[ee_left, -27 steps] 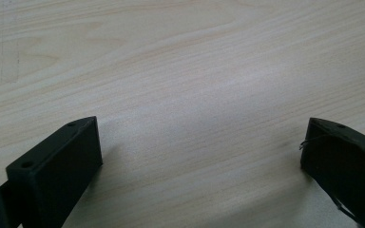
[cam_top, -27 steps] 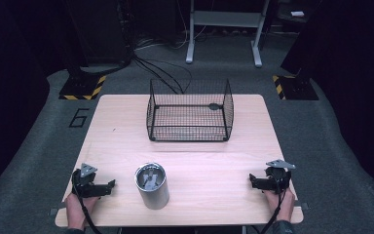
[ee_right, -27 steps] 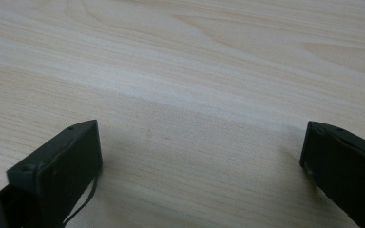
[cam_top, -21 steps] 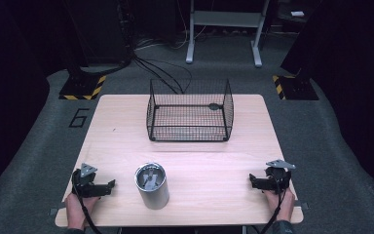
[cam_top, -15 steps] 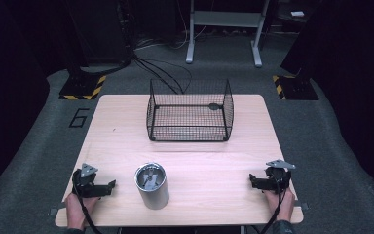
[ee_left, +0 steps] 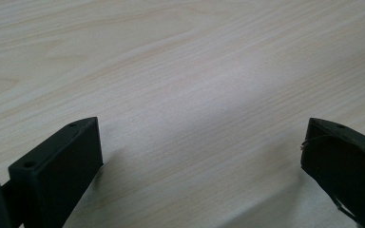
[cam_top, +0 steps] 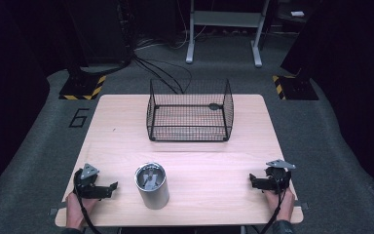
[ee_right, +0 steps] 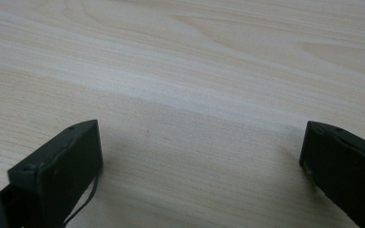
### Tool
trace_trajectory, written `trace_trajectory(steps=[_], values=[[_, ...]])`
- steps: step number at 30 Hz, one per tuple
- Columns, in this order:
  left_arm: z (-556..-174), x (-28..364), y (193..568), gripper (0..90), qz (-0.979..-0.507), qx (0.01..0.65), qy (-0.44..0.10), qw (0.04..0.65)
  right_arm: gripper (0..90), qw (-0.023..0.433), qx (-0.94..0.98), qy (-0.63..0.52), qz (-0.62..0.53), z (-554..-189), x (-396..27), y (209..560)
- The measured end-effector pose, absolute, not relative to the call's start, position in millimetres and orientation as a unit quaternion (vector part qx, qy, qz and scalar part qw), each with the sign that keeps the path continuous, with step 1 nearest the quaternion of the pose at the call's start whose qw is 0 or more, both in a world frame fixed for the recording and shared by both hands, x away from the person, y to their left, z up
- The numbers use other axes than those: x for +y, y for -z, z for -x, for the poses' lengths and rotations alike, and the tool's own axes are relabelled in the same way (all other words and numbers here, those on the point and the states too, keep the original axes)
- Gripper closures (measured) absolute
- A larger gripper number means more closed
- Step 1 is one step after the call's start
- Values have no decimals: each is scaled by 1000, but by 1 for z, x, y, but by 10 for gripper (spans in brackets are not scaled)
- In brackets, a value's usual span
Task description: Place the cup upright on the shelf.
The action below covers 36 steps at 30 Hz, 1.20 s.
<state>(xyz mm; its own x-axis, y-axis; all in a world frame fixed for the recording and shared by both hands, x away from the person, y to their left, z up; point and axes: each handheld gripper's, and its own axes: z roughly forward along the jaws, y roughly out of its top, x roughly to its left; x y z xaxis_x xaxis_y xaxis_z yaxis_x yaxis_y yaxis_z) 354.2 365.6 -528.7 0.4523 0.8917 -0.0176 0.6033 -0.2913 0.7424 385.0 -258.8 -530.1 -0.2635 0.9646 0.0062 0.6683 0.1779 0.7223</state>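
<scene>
A shiny metal cylinder cup point(cam_top: 152, 185) stands upright near the table's front edge, with small metal pieces inside it. A black wire basket point(cam_top: 190, 113) sits at the back middle of the wooden table point(cam_top: 126, 141). My left gripper point(cam_top: 111, 187) rests on the table left of the cup, jaws pointing toward it, open and holding nothing. My right gripper point(cam_top: 252, 181) rests at the front right, open and holding nothing. In the left gripper view the left gripper point(ee_left: 202, 152) has bare wood between its jaws. The right gripper point(ee_right: 202, 152) in its own view frames bare wood too.
A small dark object point(cam_top: 214, 106) lies inside the basket at its back right. Beyond the table are a grey metal stand point(cam_top: 222, 29), floor cables point(cam_top: 160, 73) and black-and-yellow striped bases point(cam_top: 83, 87). The floor around is dark carpet.
</scene>
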Motion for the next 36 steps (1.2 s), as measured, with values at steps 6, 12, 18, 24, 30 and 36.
trace_trajectory(steps=[6,12,18,24,30,36], values=[[-346,363,520,1,-777,460,-203,379,0,236,731,-313,-559,-385,-259,530],[-337,360,511,0,-775,441,-194,408,0,238,732,-311,-558,-385,-259,530],[-326,351,500,0,-781,410,-186,433,0,238,731,-312,-558,-385,-259,530],[-318,341,491,0,-782,381,-178,460,0,238,731,-312,-558,-385,-259,530],[-312,328,482,0,-786,352,-161,481,0,238,731,-312,-559,-385,-259,530],[-307,313,474,0,-790,324,-143,501,0,238,731,-312,-559,-385,-259,530]])
